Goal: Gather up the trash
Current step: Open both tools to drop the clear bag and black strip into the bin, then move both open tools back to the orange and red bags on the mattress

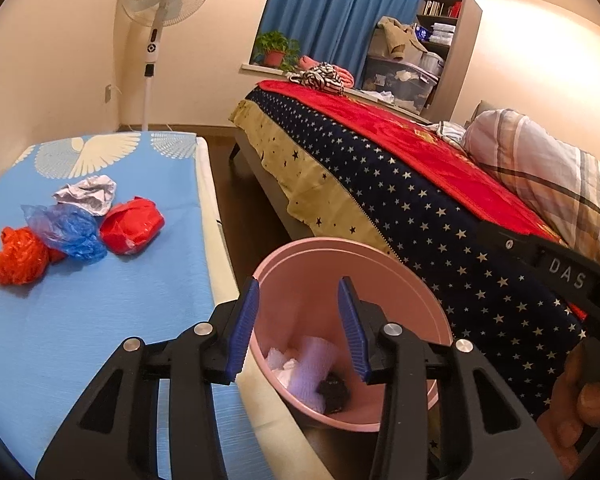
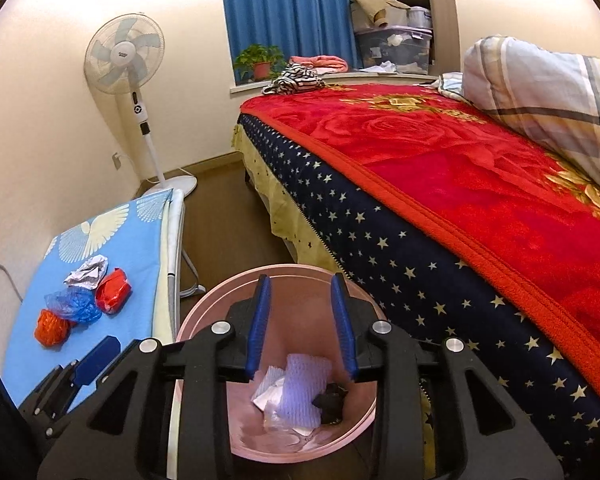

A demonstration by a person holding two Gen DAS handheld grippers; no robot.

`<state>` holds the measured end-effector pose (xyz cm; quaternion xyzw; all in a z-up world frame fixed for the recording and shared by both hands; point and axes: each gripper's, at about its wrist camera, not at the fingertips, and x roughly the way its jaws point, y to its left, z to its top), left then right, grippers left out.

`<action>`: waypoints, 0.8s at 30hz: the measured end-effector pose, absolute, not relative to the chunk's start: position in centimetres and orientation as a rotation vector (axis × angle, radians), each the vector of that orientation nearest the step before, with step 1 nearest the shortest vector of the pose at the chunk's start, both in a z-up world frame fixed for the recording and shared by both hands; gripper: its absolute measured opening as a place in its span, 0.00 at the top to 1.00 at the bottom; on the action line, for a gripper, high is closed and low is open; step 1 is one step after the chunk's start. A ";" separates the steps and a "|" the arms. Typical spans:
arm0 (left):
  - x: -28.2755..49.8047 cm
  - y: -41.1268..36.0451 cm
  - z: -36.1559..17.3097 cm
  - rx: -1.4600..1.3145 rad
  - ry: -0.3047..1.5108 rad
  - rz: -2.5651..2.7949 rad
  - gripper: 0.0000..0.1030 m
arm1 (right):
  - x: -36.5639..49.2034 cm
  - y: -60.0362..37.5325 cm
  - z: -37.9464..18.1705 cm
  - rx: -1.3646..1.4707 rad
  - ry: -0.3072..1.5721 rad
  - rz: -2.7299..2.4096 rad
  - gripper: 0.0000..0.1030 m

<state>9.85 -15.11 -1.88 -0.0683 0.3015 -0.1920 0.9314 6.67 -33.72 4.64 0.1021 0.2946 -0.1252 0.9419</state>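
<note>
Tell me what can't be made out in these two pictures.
- Pink bin: its near rim is hidden behind the right gripper in the right wrist view; in the left wrist view the left gripper covers part of the inside.
- Black lump in the bin: too dark to identify.
- Clear storage box: contents too small to identify.
</note>
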 end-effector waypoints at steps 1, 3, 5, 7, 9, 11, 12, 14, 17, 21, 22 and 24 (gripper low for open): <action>9.7 -14.9 -1.7 -0.142 0.613 -0.391 0.61 | 6.6 -33.7 4.7 0.209 0.601 -0.254 0.69; 9.6 -14.5 -1.4 -0.146 0.605 -0.388 0.61 | 6.4 -33.4 4.9 0.212 0.597 -0.247 0.69; 9.3 -14.0 -1.1 -0.150 0.595 -0.385 0.61 | 6.1 -33.1 5.1 0.209 0.593 -0.240 0.69; 9.0 -13.6 -0.8 -0.151 0.587 -0.383 0.61 | 5.9 -32.7 5.3 0.208 0.589 -0.232 0.69; 8.8 -13.1 -0.5 -0.148 0.578 -0.380 0.62 | 5.7 -32.2 5.5 0.211 0.585 -0.221 0.69; 8.4 -12.6 -0.3 -0.143 0.570 -0.373 0.63 | 5.6 -31.7 5.7 0.214 0.579 -0.206 0.69; 8.2 -12.3 -0.2 -0.141 0.567 -0.368 0.65 | 5.5 -31.4 5.8 0.213 0.576 -0.199 0.69; 7.9 -11.4 0.0 -0.143 0.557 -0.350 0.65 | 5.5 -30.7 5.8 0.212 0.573 -0.184 0.69; 7.6 -9.9 0.3 -0.151 0.540 -0.312 0.66 | 5.8 -29.4 5.7 0.212 0.566 -0.153 0.69; 7.6 -7.8 0.4 -0.160 0.524 -0.254 0.68 | 6.5 -27.2 5.6 0.207 0.557 -0.092 0.69; 7.6 -7.2 0.4 -0.164 0.521 -0.235 0.68 | 6.7 -26.7 5.5 0.209 0.556 -0.078 0.69; 7.8 -6.1 0.3 -0.175 0.518 -0.202 0.69 | 7.1 -25.8 5.4 0.210 0.554 -0.053 0.70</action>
